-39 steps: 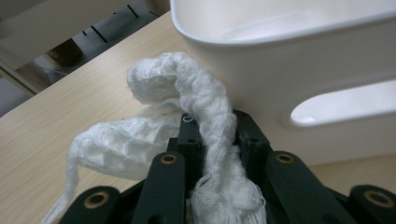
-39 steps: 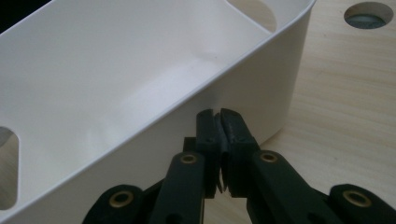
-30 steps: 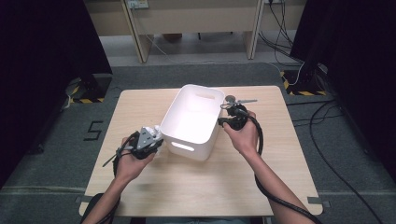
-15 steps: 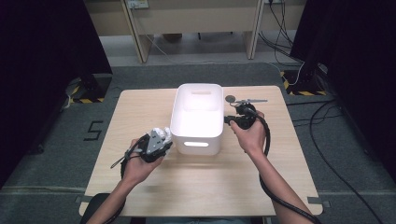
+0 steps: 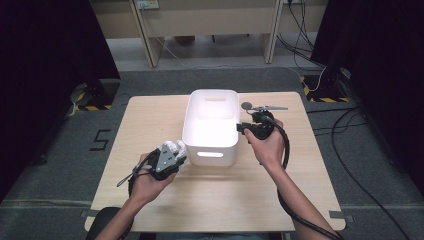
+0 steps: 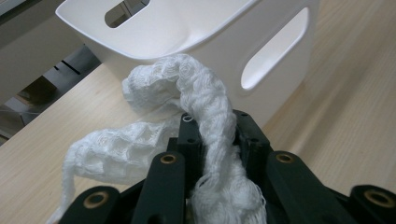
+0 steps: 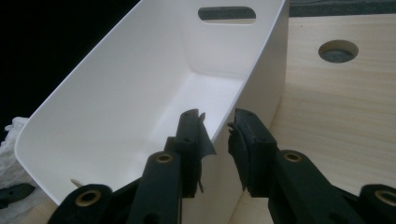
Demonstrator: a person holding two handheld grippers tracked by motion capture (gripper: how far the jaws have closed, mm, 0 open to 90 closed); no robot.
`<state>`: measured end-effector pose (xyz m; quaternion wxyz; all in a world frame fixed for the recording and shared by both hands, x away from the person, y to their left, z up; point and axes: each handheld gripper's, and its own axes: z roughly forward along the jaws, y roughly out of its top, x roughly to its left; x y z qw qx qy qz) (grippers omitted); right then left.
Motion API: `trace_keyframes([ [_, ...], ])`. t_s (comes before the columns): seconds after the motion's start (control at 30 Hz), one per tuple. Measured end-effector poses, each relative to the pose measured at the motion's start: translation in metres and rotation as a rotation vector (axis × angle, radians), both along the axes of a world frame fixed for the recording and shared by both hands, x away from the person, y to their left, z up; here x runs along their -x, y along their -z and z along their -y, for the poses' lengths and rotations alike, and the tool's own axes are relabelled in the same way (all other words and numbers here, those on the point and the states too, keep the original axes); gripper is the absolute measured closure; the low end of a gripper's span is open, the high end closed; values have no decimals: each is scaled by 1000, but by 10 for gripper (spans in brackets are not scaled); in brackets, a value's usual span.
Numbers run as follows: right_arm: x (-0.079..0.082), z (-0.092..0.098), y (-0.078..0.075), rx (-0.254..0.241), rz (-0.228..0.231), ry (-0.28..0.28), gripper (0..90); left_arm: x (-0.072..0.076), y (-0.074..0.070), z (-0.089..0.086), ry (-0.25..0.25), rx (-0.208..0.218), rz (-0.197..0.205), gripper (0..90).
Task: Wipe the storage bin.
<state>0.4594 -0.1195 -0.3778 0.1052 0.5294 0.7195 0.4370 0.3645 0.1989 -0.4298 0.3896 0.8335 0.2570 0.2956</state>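
We find a light wooden table (image 5: 220, 195) standing on grey carpet, with dark curtains to either side and pale desk frames with cables along the far wall. A figure five is marked in black tape on the floor (image 5: 98, 140) to the table's left, and yellow-and-black hazard tape lies near both far corners. A round grommet hole (image 5: 246, 105) sits in the tabletop just beyond the right hand, near a slim grey plate that projects from that gripper. At the centre of the table stands a white plastic bin (image 5: 211, 131) with slot handles in its end walls; its interior appears empty as far as we can see. The left gripper (image 5: 172, 156) rests near the bin's near left corner, and its jaws are clamped together on a white knitted cloth (image 6: 205, 116), which bunches up between them and spills forward onto the table, its far end lying just beside the bin's wall. The right gripper (image 7: 217, 140) is positioned at the bin's right long wall; its jaws have just been opening and now straddle the rim (image 7: 243, 84), one inside and one outside, with visible gaps, so the pads do not press on the plastic. The bin itself stands between the two grippers, and the cloth remains outside it, on the left side.
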Motion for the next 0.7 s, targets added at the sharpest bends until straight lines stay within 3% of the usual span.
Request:
trace_keyframes([
  [0.2, 1, -7, 5, 30, -19, -13, 738, 0, 0, 7, 19, -3, -1, 749],
  [0.3, 2, -11, 6, 66, -4, -13, 735, -3, 1, 9, 27, 1, -8, 749],
  [0.7, 2, -13, 5, 99, 9, -11, 727, -4, -2, 14, 45, -25, -8, 750],
])
